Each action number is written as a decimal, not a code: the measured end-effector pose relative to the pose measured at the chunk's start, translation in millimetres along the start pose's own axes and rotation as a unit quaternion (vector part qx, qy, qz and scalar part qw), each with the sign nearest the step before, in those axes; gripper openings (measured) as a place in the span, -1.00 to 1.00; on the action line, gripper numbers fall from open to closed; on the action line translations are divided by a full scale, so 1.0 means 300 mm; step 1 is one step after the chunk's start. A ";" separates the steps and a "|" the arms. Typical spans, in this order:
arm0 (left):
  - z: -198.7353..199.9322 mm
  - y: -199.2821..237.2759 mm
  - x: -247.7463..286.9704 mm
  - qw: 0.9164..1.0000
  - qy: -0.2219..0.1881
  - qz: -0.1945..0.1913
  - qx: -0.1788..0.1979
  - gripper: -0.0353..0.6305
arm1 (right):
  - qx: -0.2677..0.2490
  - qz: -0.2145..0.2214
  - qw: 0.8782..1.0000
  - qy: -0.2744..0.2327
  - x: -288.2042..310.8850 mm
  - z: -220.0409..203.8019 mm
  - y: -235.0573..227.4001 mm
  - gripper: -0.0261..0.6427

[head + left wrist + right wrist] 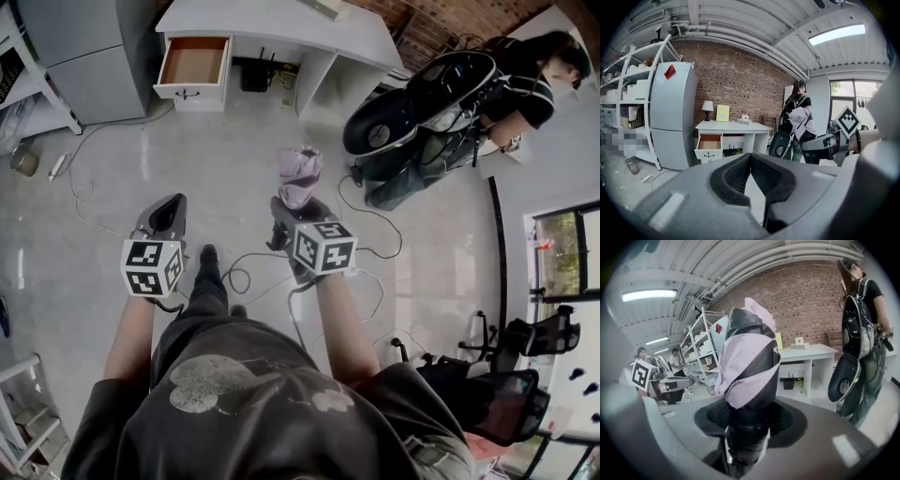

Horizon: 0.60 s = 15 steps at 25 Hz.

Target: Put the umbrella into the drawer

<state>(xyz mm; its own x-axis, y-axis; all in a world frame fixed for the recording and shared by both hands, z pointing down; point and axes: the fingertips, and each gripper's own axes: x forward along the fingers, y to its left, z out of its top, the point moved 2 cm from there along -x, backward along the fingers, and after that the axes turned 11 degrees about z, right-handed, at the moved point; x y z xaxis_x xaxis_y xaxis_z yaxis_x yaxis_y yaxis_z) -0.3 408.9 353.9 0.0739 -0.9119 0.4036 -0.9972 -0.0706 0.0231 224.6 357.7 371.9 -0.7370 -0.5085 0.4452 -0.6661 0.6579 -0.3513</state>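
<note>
**Carrying the umbrella across to the open drawer**

My right gripper (292, 214) has its fingers clamped on the dark lower end of the folded umbrella (747, 366). The pink-and-black canopy juts out well past the fingertips, pointing ahead and somewhat down. My left gripper (166, 214) is beside it, fingertips together with nothing between them.

The drawer (194, 62) stands pulled out at the left end of the white counter (272, 19), well apart from the umbrella, across the floor (112, 169).

I judge this the carry. To do it well I'd grip firmly without squeezing harder, step over the cables (244, 272) lying ahead, and stay left of the person (525, 84) standing to the right of the counter. I'd line the umbrella's length up with the drawer before lowering it, so the overhanging canopy clears the front edge.
</note>
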 end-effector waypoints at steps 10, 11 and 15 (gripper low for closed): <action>0.164 0.219 0.488 1.000 0.008 -0.017 -0.008 -0.87 | 0.013 -0.027 1.000 0.006 0.376 0.256 -0.246 -0.32; 0.186 0.243 0.531 1.000 0.008 -0.020 -0.009 -0.87 | 0.014 -0.031 0.999 0.004 0.410 0.289 -0.264 -0.32; 0.247 0.318 0.664 0.999 0.010 -0.036 -0.009 -0.87 | 0.022 -0.049 0.999 -0.006 0.510 0.398 -0.321 -0.32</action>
<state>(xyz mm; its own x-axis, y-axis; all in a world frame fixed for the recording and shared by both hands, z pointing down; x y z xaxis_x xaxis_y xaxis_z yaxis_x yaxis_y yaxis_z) -80.1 190.6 368.6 0.1447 -0.8966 0.4186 -0.9894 -0.1272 0.0696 162.4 150.3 375.5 -0.6693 -0.5763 0.4690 -0.7393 0.5795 -0.3430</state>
